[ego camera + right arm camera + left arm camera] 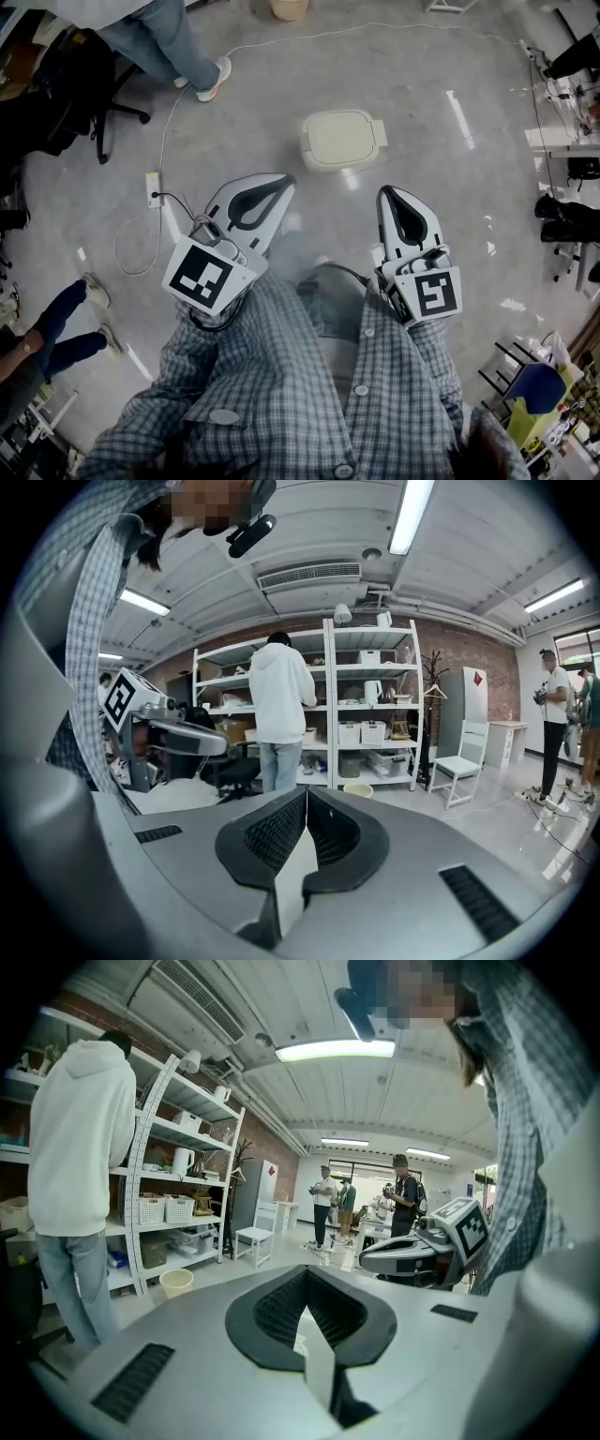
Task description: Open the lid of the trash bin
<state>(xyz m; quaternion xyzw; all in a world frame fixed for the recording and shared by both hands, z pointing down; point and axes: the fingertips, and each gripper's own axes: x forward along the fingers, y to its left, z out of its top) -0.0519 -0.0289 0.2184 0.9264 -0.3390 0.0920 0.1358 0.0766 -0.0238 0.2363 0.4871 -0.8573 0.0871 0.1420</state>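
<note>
A cream trash bin (341, 140) stands on the grey floor ahead, its lid down, seen only in the head view. My left gripper (285, 181) is held up in front of the plaid shirt, short of the bin and to its lower left, jaws shut with tips together and nothing between them. My right gripper (387, 193) is held level with it, below and right of the bin, also shut and empty. Both gripper views look out across the room, not at the bin; the left gripper (305, 1272) and right gripper (305, 792) show closed tips.
A white power strip (154, 188) with a cable lies on the floor at left. A person in a white hoodie (279, 710) stands at metal shelves (375, 705). A black office chair (89, 89) is at upper left, legs of seated people at the edges. A white chair (462, 761) stands right.
</note>
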